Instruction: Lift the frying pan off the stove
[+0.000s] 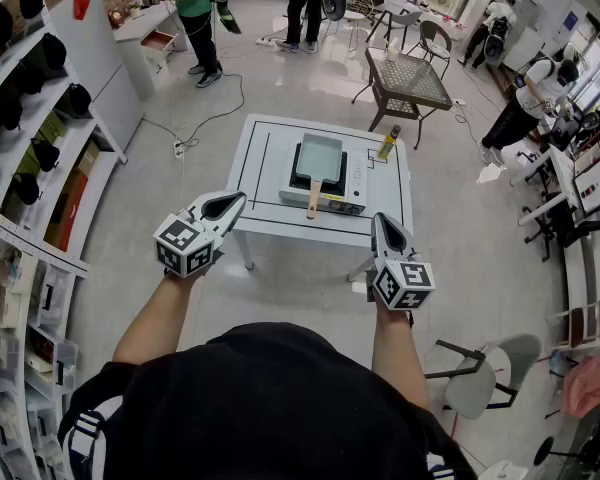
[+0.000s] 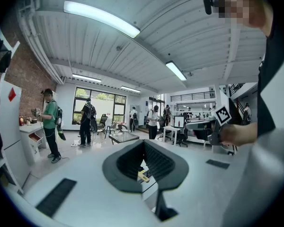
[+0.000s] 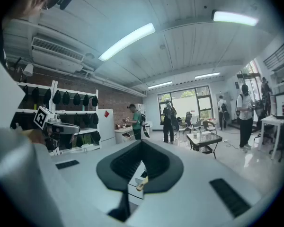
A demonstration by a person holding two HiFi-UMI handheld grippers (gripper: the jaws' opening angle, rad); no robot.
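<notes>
A rectangular grey-green frying pan [image 1: 319,158] with a wooden handle [image 1: 313,200] sits on a white portable stove [image 1: 354,180] on a small white table [image 1: 265,168]. The handle points toward me. Both grippers hover in front of the table's near edge, short of the stove. The left gripper [image 1: 232,202] is shut and holds nothing; in its own view the left gripper [image 2: 144,144] points at the table, and a bit of the wooden handle [image 2: 143,176] shows below the tips. To the right, the right gripper [image 1: 378,222] is likewise shut and holds nothing, seen as the right gripper [image 3: 142,144] in its own view.
A yellow bottle [image 1: 388,143] stands at the table's far right corner. Shelves with dark hats [image 1: 20,118] line the left wall. A black mesh table [image 1: 408,78] stands behind, a grey chair [image 1: 480,378] at my right. Several people stand farther back.
</notes>
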